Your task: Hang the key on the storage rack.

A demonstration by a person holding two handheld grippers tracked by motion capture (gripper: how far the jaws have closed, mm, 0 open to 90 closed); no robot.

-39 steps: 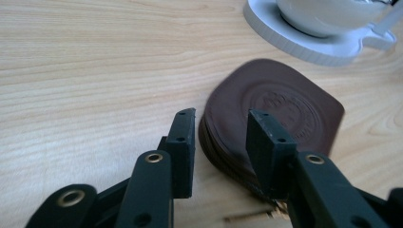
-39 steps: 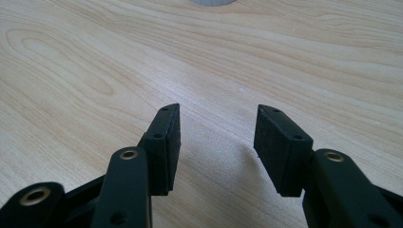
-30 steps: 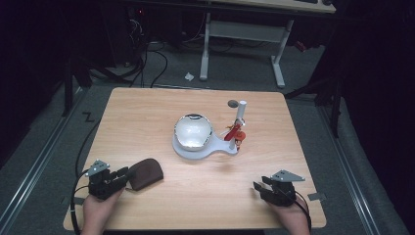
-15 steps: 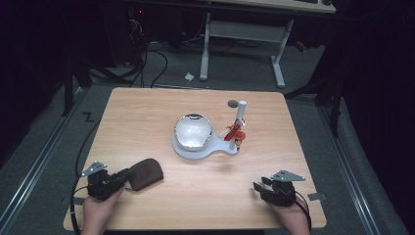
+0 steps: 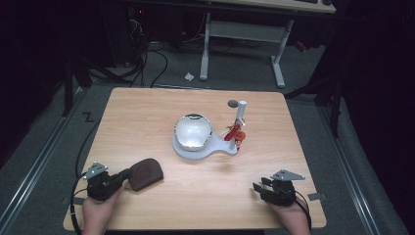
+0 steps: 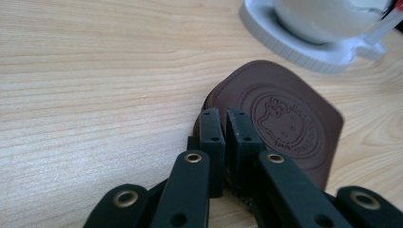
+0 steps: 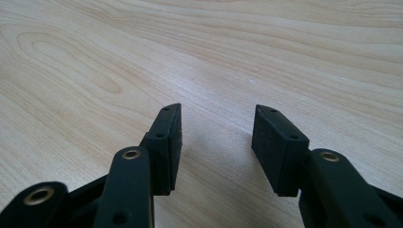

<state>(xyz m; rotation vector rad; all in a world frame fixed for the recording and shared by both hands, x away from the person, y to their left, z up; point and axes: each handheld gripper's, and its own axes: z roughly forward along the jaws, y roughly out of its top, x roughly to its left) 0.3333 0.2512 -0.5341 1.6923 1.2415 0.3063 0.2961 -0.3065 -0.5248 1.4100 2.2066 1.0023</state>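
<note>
Light wooden table (image 5: 147,107) — brown leather pouch (image 5: 145,174) near its front left, white stand (image 5: 195,147) at centre

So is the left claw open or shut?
Shut: the left claw has just closed, pinching the edge of the flat brown leather pouch.

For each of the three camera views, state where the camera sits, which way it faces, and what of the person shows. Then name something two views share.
High view: above the person's side, looking forward and down on the wooden table; both hands, left gripper, right gripper.
Left gripper view: rides the gripper, facing along jaws pinching the brown leather pouch.
Right gripper view: faces bare tabletop between open jaws.
Shared: pouch and white stand in high and left views.
</note>
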